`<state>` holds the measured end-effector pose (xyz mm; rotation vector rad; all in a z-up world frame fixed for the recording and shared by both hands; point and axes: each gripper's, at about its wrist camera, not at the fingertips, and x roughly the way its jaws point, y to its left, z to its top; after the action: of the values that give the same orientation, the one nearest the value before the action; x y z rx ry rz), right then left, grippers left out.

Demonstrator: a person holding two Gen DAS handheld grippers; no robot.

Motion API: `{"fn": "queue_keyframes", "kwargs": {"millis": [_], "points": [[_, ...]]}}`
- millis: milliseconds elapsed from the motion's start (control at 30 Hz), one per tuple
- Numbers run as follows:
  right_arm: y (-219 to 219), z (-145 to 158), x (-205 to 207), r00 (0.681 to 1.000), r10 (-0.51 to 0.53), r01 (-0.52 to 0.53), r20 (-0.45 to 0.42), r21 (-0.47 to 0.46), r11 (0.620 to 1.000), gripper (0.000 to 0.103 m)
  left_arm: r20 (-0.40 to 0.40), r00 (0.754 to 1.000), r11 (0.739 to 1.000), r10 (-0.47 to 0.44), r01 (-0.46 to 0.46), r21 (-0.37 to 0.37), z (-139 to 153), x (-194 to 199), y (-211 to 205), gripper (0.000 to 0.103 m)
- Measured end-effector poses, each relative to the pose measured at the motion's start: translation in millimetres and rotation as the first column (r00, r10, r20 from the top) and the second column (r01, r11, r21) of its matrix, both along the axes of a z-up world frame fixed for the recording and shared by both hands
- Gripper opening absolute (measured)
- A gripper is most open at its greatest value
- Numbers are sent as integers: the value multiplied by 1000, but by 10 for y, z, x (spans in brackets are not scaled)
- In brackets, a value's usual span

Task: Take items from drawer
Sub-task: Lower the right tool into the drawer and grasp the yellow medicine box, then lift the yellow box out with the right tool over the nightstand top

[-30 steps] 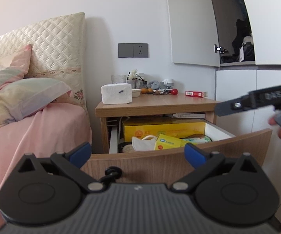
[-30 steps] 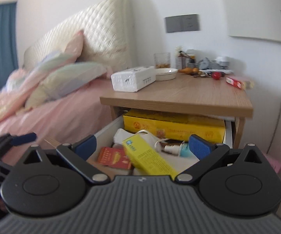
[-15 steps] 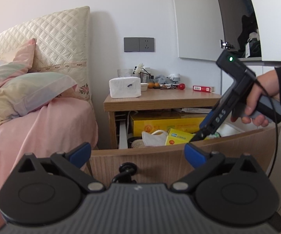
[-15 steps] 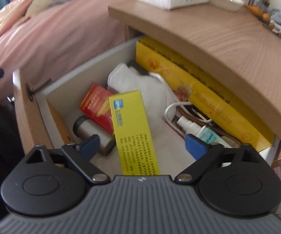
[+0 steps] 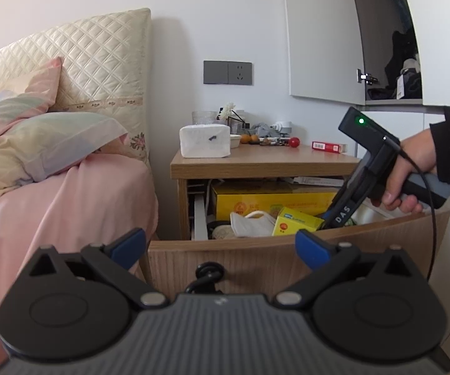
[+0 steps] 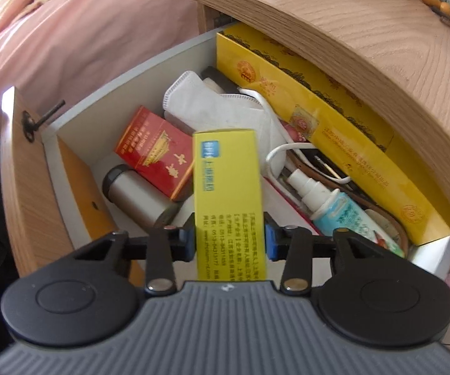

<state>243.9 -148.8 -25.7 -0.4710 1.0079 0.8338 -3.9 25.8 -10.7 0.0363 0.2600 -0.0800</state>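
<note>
Drawer front (image 5: 256,259) fills your left wrist view beyond the spread-wide left gripper (image 5: 220,245), while only your right wrist view shows the right gripper (image 6: 229,240) clamped around the yellow box (image 6: 228,187) inside the drawer (image 6: 78,131).

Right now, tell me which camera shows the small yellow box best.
The right wrist view: the small yellow box fills the centre, clamped between the right gripper. The left wrist view shows only its upper end above the drawer front.
</note>
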Motion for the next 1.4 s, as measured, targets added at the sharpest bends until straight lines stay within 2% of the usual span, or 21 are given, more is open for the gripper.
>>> {"fn": "queue_keyframes", "kwargs": {"millis": [333, 633, 767, 1067, 1200, 1400], "points": [[-63, 400, -369, 984, -39, 51, 173, -69, 996, 43, 28, 1000, 1000, -3, 4, -20, 39, -78, 8, 103], [-58, 866, -771, 934, -97, 126, 344, -65, 990, 43, 61, 998, 999, -15, 17, -36, 102, -189, 4, 103], [-78, 1154, -796, 904, -126, 159, 408, -49, 986, 43, 67, 997, 999, -29, 31, -43, 119, -220, -19, 103], [-58, 1645, -493, 844, -229, 248, 485, 27, 968, 43, 75, 996, 995, -55, 61, -75, 134, -279, -37, 103], [-12, 1673, -185, 833, -254, 272, 492, 36, 961, 43, 72, 996, 995, -48, 54, -82, 133, -269, -10, 103], [69, 1547, 324, 819, -293, 318, 493, 34, 947, 43, 70, 997, 996, -36, 42, -84, 131, -260, 22, 103]]}}
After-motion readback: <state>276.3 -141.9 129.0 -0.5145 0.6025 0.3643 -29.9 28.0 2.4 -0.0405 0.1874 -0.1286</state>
